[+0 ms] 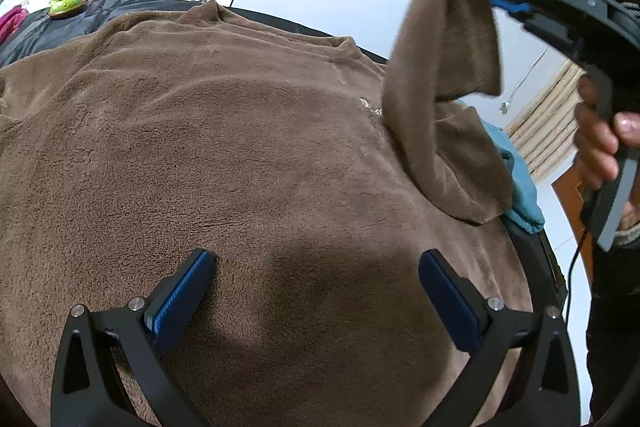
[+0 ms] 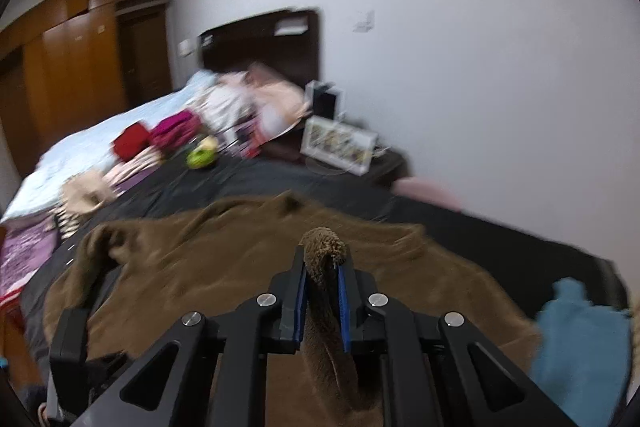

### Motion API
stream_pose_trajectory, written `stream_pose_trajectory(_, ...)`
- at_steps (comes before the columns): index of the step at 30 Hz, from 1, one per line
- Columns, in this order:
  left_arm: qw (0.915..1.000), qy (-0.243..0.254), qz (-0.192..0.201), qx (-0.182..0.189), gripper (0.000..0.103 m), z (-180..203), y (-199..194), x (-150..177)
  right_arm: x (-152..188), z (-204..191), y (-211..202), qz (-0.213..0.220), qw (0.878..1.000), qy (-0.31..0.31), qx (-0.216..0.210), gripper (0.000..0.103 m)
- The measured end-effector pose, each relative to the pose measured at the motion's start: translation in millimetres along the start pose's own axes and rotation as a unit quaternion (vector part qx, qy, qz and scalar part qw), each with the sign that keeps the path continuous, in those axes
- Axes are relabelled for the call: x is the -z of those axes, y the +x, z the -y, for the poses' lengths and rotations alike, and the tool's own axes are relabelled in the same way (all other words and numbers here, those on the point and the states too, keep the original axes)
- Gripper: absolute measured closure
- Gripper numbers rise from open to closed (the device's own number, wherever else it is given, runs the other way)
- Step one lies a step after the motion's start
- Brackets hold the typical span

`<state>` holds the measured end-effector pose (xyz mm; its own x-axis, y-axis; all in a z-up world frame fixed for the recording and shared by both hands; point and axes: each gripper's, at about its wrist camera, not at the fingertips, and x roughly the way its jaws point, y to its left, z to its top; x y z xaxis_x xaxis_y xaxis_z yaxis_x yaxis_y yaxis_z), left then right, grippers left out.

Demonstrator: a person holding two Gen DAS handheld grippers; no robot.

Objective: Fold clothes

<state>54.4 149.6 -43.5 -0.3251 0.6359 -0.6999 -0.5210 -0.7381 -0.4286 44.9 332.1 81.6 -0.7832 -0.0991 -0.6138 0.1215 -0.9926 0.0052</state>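
Brown fleece top (image 1: 224,131) lay spread on the bed; the right gripper (image 2: 324,291) pinched its sleeve (image 1: 432,75), the left gripper (image 1: 316,291) gaped empty. Plush fabric might slip free mid-fold.

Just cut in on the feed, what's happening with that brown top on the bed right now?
A person is folding a brown fleece top spread flat on a dark bedcover. The right gripper has its jaws shut on the end of one sleeve and holds it lifted above the garment's body. The left gripper sits over the lower part of the top with its jaws wide open, gripping nothing. A blue garment lies beside the top at the bed's edge.
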Motion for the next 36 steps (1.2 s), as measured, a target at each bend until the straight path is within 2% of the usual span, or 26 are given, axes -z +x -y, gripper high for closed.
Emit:
stream_pose_trajectory(4,1.0000,0.002,0.000,-0.002,0.000,0.2,0.6,0.4,8.8,-4.7,9.1,-0.020,0.999,0.000,-0.036,0.075)
stream_pose_trajectory(5,1.0000,0.003,0.000,-0.003,0.000,0.4,0.9,0.5,10.4,-5.3,9.0,-0.021,0.999,0.002,-0.042,0.063)
stream_pose_trajectory(6,1.0000,0.004,0.000,-0.003,0.000,0.5,1.1,0.8,13.1,-4.8,7.2,-0.018,0.999,0.005,-0.048,0.040)
stream_pose_trajectory(7,1.0000,0.005,0.000,-0.004,0.000,0.6,1.3,1.0,15.0,-3.5,2.9,-0.014,0.999,0.008,-0.049,0.032)
stream_pose_trajectory(8,1.0000,0.005,0.001,-0.005,0.000,0.6,1.4,1.2,16.7,-2.1,-1.7,-0.010,0.999,0.011,-0.049,0.030)
stream_pose_trajectory(11,1.0000,0.006,0.002,-0.005,0.000,0.1,1.4,1.5,23.5,4.4,-13.8,-0.012,0.998,0.021,-0.058,0.030)
stream_pose_trajectory(16,1.0000,0.004,0.005,-0.004,0.000,-0.8,0.4,1.9,45.9,19.0,-22.1,-0.022,0.998,0.048,-0.045,0.030)
stream_pose_trajectory(22,1.0000,0.000,0.001,-0.005,0.000,-0.4,0.3,-0.2,74.5,48.4,-32.1,-0.025,0.992,0.120,-0.040,0.030)
stream_pose_trajectory(26,0.9986,-0.044,-0.018,0.022,0.000,-9.2,-4.3,-6.6,87.1,59.2,-27.7,-0.035,0.991,0.129,-0.010,0.030)
stream_pose_trajectory(29,0.9936,-0.096,-0.026,0.054,0.000,-22.1,-12.7,-12.2,86.4,66.0,-13.9,-0.048,0.990,0.130,0.023,0.030)
stream_pose_trajectory(33,0.9908,-0.126,-0.013,0.048,0.000,-32.1,-27.1,-20.0,82.6,70.1,20.9,-0.088,0.986,0.133,0.042,0.030)
stream_pose_trajectory(36,0.9880,-0.144,-0.017,0.052,0.000,-37.5,-31.2,-24.8,86.9,61.5,50.0,-0.128,0.984,0.113,0.045,0.030)
